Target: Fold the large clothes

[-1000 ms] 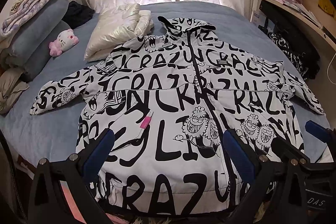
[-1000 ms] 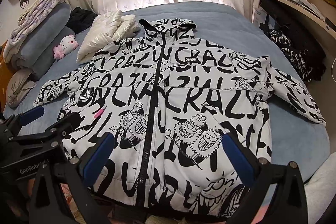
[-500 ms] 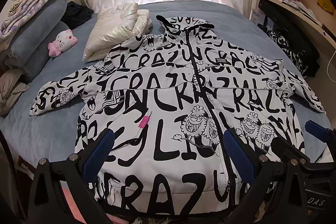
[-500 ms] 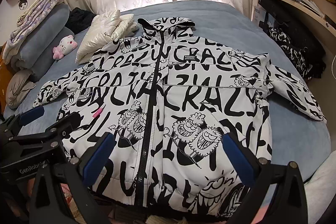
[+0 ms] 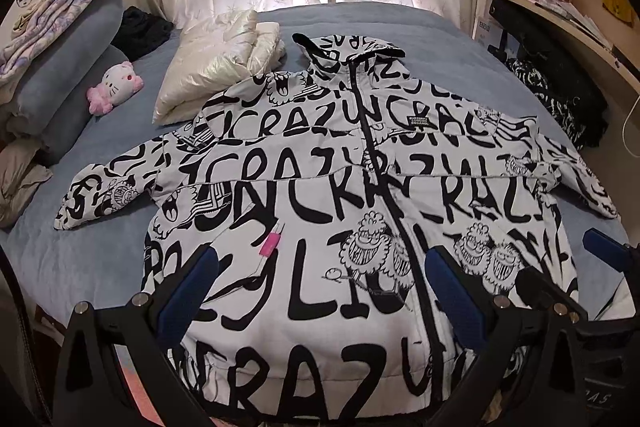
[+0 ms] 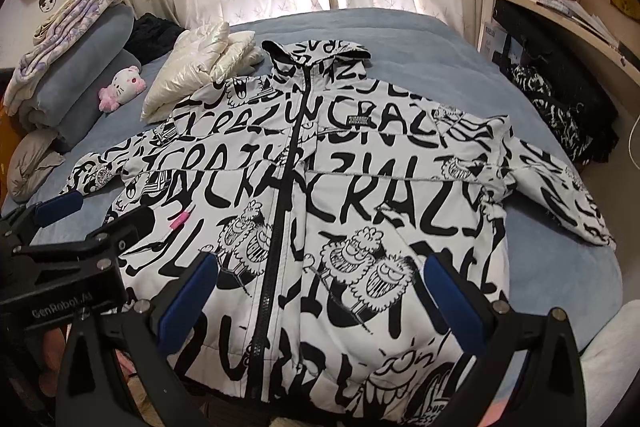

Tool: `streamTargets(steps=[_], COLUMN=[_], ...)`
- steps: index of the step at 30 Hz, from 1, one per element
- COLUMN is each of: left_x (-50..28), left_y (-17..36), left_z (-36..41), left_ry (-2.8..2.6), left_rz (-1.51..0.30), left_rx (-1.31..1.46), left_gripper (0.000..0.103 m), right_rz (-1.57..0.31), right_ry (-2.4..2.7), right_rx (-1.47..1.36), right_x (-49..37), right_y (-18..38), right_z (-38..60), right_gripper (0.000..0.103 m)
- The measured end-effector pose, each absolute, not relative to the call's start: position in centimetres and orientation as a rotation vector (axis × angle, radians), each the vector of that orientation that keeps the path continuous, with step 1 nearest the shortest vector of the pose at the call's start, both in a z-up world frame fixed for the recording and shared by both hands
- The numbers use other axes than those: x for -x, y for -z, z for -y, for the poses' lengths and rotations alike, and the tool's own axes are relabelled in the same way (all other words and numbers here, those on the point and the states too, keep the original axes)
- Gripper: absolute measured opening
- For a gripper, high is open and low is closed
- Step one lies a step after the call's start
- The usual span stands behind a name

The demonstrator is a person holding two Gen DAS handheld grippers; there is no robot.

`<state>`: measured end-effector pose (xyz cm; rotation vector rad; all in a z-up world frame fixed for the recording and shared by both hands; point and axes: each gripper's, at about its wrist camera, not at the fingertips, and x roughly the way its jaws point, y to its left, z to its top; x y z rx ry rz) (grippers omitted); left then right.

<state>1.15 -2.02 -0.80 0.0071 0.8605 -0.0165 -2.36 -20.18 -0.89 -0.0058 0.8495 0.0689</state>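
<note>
A large white hooded jacket (image 5: 312, 195) covered in black graffiti lettering lies zipped and front-up on the blue bed (image 5: 440, 27), with both sleeves spread out sideways. My left gripper (image 5: 320, 291) hovers open over the hem on the left half, nothing between its blue pads (image 5: 188, 291). In the right wrist view the jacket (image 6: 380, 195) fills the middle. My right gripper (image 6: 320, 301) hangs open above the hem just right of the zip, and it holds nothing. Each gripper shows at the edge of the other's view.
A folded cream puffer jacket (image 5: 216, 75) touches the left shoulder. A pink-and-white plush (image 5: 116, 87) and stacked grey bedding (image 5: 60, 67) lie at the far left. A black-and-white garment (image 5: 560, 99) hangs under the wooden shelf (image 5: 560, 15) on the right. Curtains close off the back.
Both views sway only slightly. The jacket lies as before and both grippers stay open over the hem.
</note>
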Motion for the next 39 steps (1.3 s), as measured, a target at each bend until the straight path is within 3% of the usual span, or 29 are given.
streamTargets(steps=[10,20,25,31,36,39], left_x=[-4.5,-8.9,-10.8,-14.1,-16.4,-17.9], left_y=[-2.5,-10.1,-13.2,-13.1,-9.9,-6.9], left_z=[4.3,9.6,14.6,20.1,24.8,27.8], left_ry=[0.126,0.266,0.289,0.342,0.349,0.355], left_rz=[-0.803,-0.623,-0.563,-0.595,-0.593,-0.645], left_rx=[-0.044,-0.037,-0.077,-0.033,-0.027,-0.015], left_gripper=[0.102,0.102,0.102,0.102,0.102,0.102], right_rz=[-0.818,-0.561,-0.523,-0.656,-0.798,-0.903], right_ry=[-0.085,0.082,0.227,0.285,0.27,0.269], right_rx=[0.017,0.048,0.113,0.032,-0.217,-0.339], right_x=[0.1,-1.3,-2.1,-3.9,-5.5,-6.0], right_y=[-3.9,-15.1,-17.7,-17.2,-12.3,-8.0], right_z=[22.0,30.3,34.5,41.5,50.0,54.4], right_gripper=[0.103,0.103,0.103,0.103,0.103,0.092])
